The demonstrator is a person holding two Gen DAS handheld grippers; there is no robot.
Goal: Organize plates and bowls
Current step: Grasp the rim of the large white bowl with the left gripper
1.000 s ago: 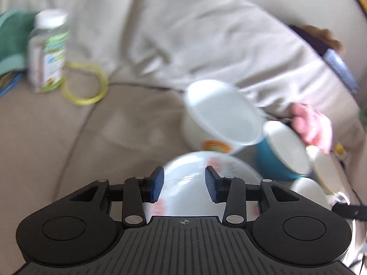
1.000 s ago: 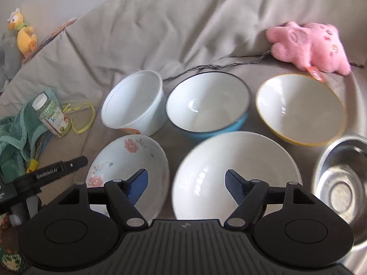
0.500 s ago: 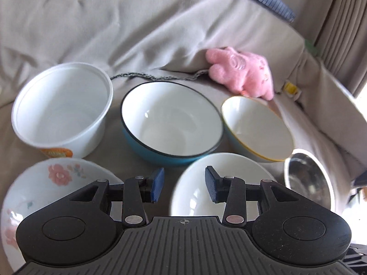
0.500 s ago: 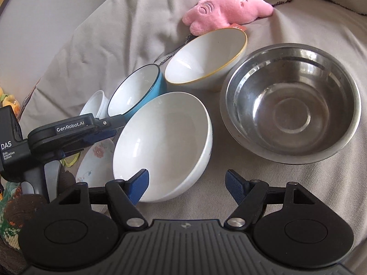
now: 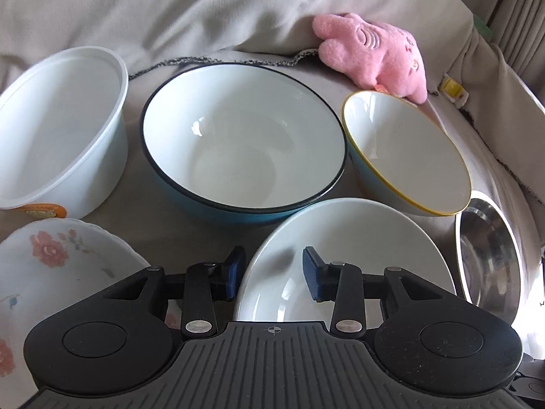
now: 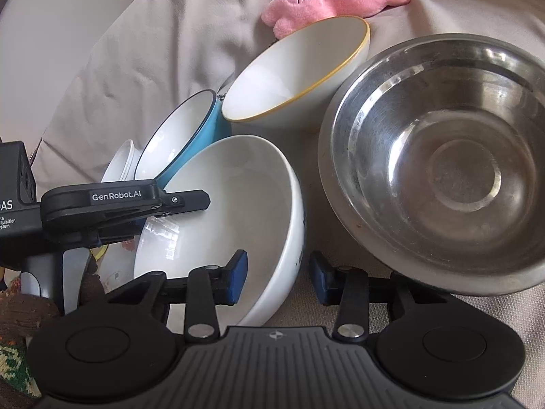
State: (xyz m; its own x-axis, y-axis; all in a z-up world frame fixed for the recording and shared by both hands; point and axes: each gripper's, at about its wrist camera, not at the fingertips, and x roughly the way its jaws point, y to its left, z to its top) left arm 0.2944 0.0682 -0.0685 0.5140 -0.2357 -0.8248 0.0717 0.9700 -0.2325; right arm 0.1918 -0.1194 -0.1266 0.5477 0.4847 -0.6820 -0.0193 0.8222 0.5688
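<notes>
Six dishes on beige sofa cover point(image 5: 211, 10). Back row, seen from left wrist: white plastic tub point(image 5: 58, 126), blue bowl with dark rim point(image 5: 243, 136), yellow-rimmed bowl point(image 5: 405, 150), rims near or touching. Front row: floral plate point(image 5: 58, 272), plain white bowl point(image 5: 344, 255), steel bowl point(image 5: 487, 259) at right edge. Pink plush toy point(image 5: 374, 51) just behind yellow-rimmed bowl. Left gripper point(image 5: 274, 274) jaws apart, straddling near-left rim of plain white bowl, one pad inside, one outside, not clamped. Right gripper point(image 6: 277, 277) likewise parted across the opposite rim of same bowl point(image 6: 224, 211), left pad inside, right pad outside; contact not discernible. Steel bowl point(image 6: 442, 167) just beside, tilted.
</notes>
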